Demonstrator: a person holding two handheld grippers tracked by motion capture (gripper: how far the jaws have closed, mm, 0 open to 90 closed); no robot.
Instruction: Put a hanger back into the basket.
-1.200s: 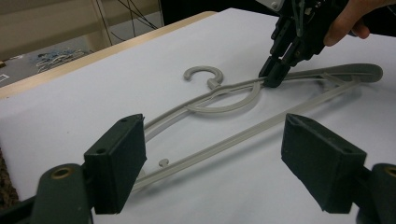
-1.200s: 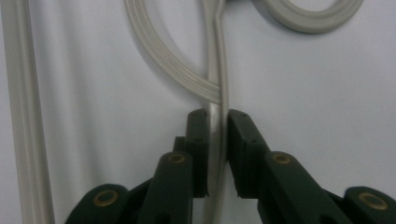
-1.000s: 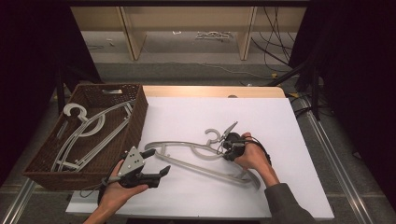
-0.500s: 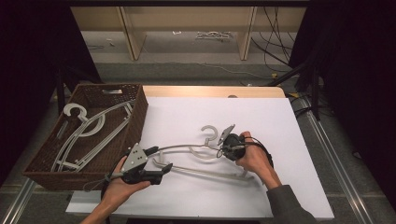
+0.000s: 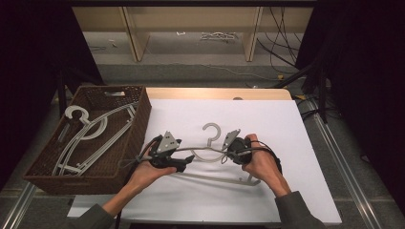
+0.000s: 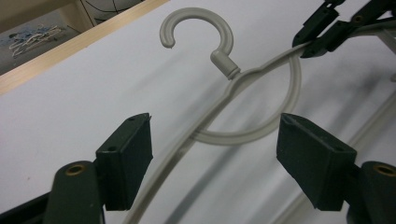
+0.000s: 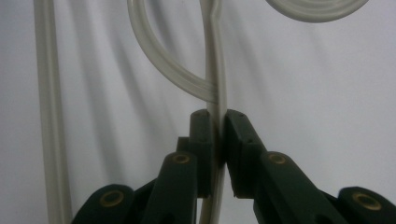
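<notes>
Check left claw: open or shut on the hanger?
Open. Left claw jaws stand wide apart, just been closing; the hanger arm runs between them, untouched by either pad.

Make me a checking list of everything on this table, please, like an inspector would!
Surface: white table top with a wooden strip along its far edge.
Job's things: grey hanger on the white top, hook pointing away from the person; brown wicker basket at the left with more hangers inside.
Clutter: nothing seen.
Grippers: right tool is shut on the hanger's arm; left tool is open, jaws either side of the other arm, and has just been closing a little.
Cables: black cables on the floor behind the table.
Surroundings: wooden shelf legs at the back, dark all around.
</notes>
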